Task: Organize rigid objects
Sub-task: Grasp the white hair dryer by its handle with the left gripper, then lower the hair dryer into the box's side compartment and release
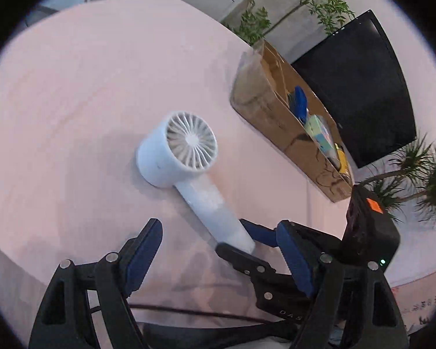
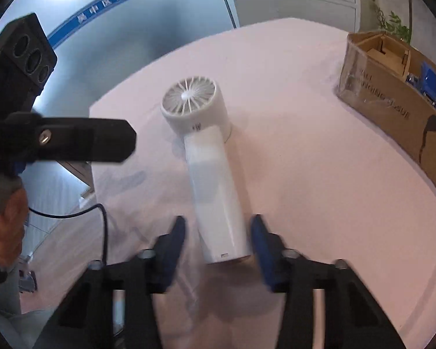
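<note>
Fan [image 2: 200, 157] time is the step right now: a small white hand fan lies on its side on the pink table [image 1: 72, 87], with its round head pointing away and its long handle pointing back at the grippers. The right gripper [image 2: 218, 241] has its two blue pads [image 2: 258, 247] on each side of the handle's end, but a small gap shows on both sides, so it is not squeezing yet. The left gripper [image 1: 218, 250] hangs just beside, its jaws wide apart with nothing in them. A brown cardboard box [image 1: 287, 133] stands at the far right side of the table, well apart from the fan, and a blue thing and some bright little things already sit inside. I think the fan belongs in there too. Next, the right jaws need to close snugly on the handle, near its end. The handle looks smooth and round, so it could slip or roll if the pinch is off to one side. Then the fan has to be lifted and carried over the box wall without bumping it.
</note>
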`<state>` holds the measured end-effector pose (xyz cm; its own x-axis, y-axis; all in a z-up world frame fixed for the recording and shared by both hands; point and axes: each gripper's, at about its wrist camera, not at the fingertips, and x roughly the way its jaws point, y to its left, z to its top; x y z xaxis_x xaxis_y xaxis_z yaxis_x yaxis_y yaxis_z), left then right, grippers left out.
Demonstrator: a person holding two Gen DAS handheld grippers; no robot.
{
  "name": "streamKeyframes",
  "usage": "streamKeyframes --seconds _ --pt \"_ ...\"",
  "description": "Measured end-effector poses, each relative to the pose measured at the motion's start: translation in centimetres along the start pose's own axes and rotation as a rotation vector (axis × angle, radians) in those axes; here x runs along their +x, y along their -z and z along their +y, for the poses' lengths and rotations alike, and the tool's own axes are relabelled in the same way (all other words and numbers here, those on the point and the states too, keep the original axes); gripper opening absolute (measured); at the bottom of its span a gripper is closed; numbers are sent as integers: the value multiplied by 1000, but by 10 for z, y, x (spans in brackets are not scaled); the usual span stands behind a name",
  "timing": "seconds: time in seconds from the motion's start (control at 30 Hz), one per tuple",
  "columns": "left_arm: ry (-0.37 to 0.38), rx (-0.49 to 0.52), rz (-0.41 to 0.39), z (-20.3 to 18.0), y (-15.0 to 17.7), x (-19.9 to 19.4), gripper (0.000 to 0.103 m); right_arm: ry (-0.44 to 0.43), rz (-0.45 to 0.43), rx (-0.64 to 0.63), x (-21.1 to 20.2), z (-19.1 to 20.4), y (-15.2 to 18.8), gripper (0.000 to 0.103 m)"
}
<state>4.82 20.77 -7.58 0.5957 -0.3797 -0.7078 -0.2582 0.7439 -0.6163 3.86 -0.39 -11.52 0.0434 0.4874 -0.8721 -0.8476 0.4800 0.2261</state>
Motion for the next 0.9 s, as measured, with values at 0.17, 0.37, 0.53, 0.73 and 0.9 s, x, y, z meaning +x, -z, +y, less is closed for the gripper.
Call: streamKeyframes --seconds 0.17,0.37,0.53,0.73,0.9 --pt "69 1 59 -3 -3 29 53 -144 -36 225 -1 -29 6 34" --pt "132 119 130 -42 -16 67 48 -458 -114 763 0 -104 51 37" --pt "112 140 196 -62 -24 96 48 -109 -153 675 -41 -113 49 56" --pt "60 122 244 -69 -23 122 46 64 -96 386 -34 -84 18 43" --pt "-1 135 207 -70 -19 120 31 98 -33 320 -10 -58 14 29"
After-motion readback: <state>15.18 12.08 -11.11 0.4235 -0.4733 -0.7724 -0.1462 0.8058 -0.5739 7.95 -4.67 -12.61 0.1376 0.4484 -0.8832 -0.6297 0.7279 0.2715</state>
